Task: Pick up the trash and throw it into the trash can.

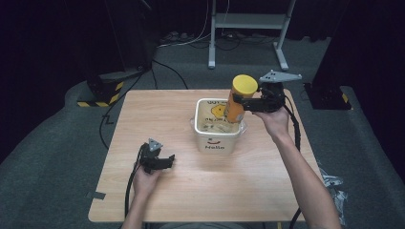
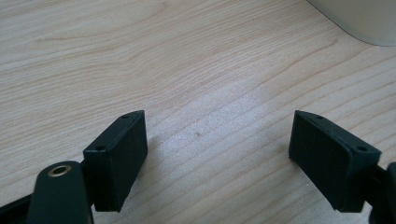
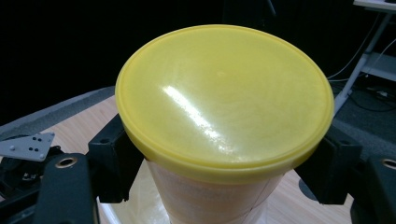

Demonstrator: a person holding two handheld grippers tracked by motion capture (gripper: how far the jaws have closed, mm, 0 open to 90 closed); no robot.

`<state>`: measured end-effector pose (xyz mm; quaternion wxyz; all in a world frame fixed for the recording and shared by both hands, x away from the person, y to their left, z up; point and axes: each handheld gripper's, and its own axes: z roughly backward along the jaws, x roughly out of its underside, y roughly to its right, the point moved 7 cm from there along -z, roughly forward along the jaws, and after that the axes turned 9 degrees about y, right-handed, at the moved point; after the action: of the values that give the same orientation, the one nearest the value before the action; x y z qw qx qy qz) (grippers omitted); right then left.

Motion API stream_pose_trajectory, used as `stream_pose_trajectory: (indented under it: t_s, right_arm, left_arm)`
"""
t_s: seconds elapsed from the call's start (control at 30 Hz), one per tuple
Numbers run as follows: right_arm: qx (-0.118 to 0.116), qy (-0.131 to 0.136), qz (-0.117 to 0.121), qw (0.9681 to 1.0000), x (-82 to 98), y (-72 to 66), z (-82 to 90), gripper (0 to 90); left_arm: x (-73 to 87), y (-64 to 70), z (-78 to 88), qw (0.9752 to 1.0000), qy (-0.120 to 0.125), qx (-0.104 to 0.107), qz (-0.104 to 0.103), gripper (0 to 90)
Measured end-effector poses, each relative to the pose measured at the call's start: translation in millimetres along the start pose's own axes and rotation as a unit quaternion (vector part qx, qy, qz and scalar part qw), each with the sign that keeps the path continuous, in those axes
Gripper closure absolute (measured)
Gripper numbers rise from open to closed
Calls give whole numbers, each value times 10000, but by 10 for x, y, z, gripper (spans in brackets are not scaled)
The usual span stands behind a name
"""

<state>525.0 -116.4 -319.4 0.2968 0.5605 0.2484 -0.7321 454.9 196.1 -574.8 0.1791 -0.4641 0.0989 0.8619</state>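
Right hand-held gripper (image 1: 244, 101) clamps yellow-lidded canister (image 1: 237, 99) over white tub (image 1: 218, 125). Lower vertically, clear rim, then release. Left hand-held gripper (image 1: 162, 161) spread wide, idle on bench (image 1: 157, 114).

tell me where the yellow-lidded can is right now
In the high view the can sits right of centre, clamped in the right gripper and tilted over the white tub.

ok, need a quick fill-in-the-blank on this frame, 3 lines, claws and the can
1. The right claw is shut on the can, whose lid is coloured ____.
2. The can hangs tilted over the white ____.
3. The left claw sits low over the table with its jaws ____ and nothing between them.

Missing words: yellow; tub; open
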Motion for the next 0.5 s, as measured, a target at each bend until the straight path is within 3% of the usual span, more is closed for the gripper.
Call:
stream_pose_trajectory:
  t_s: [0.5]
  right_arm:
    - [-97,-149,10,9998,114,-58,-198,242]
  left_arm:
    - [0,0,-2,10000,10,-1,2,198]
